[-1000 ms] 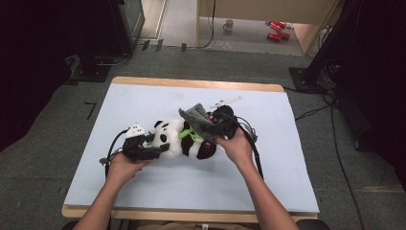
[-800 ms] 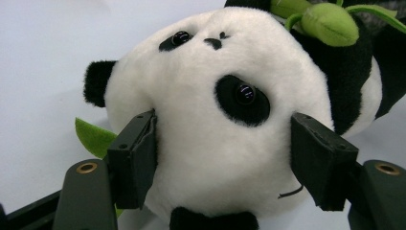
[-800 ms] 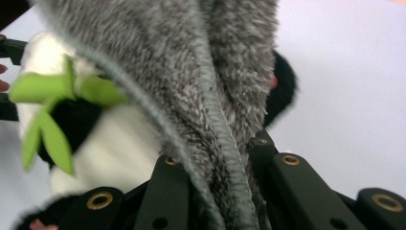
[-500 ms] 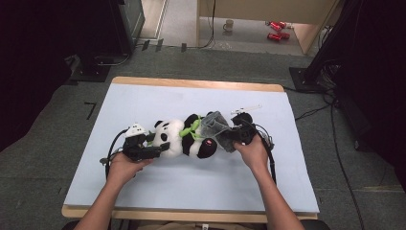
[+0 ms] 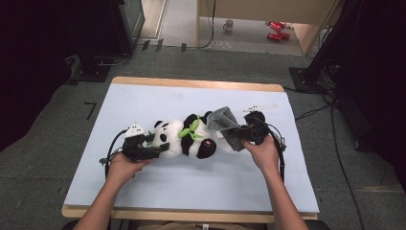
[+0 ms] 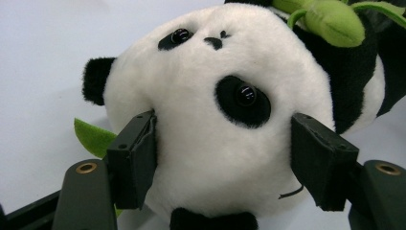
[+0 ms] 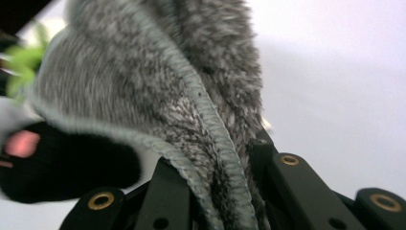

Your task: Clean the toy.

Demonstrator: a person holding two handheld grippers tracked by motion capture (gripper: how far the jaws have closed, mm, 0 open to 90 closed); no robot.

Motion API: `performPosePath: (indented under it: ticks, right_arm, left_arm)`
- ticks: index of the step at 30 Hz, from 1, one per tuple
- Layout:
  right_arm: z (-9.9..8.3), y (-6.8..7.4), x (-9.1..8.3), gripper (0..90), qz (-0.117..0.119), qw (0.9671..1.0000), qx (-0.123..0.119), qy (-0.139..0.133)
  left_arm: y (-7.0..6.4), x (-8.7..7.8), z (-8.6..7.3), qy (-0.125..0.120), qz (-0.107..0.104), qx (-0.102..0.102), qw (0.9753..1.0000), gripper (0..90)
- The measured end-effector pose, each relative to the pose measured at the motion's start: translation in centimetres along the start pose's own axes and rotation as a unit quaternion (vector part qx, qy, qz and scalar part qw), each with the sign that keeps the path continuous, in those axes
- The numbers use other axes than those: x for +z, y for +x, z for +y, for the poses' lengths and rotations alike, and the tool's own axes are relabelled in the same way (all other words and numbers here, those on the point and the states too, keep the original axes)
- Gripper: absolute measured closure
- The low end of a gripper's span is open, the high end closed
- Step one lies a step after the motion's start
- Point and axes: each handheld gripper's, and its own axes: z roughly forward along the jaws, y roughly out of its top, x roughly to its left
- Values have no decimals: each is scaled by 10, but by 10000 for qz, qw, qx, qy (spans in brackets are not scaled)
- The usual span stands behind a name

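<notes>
From the high view I see the panda plush (image 5: 184,138) lying on the pale blue table (image 5: 143,100), my left gripper (image 5: 152,149) at its head and my right gripper (image 5: 238,132) at its feet end, gripping a grey cloth (image 5: 224,123).

In the left gripper view my jaws sit wide, one on each side of the panda's head (image 6: 215,115), both pressing the fur.

In the right gripper view my jaws are pinched tight on the cloth's stitched edge (image 7: 210,124); a black paw (image 7: 62,158) lies left of them.
</notes>
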Motion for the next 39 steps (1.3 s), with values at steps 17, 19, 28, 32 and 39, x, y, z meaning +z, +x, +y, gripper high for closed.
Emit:
performPosePath:
  ticks: [17, 19, 28, 32, 39]
  right_arm:
    - [55, 74, 48, 775, 899, 9933, -620, 369]
    - [51, 74, 56, 775, 867, 9934, -593, 467]
    - [26, 44, 52, 774, 637, 9962, -246, 541]
    - [11, 29, 46, 774, 738, 9959, 16, 529]
    - [-11, 7, 41, 776, 946, 9943, 401, 277]
  left_arm:
    - [5, 2, 6, 160, -132, -23, 9998, 286]
    - [4, 2, 6, 193, -128, 39, 9997, 283]
    - [1, 3, 3, 136, -115, 115, 9998, 280]
    - [0, 3, 2, 107, -101, 183, 9997, 285]
    - [2, 3, 1, 65, -142, 126, 9998, 289]
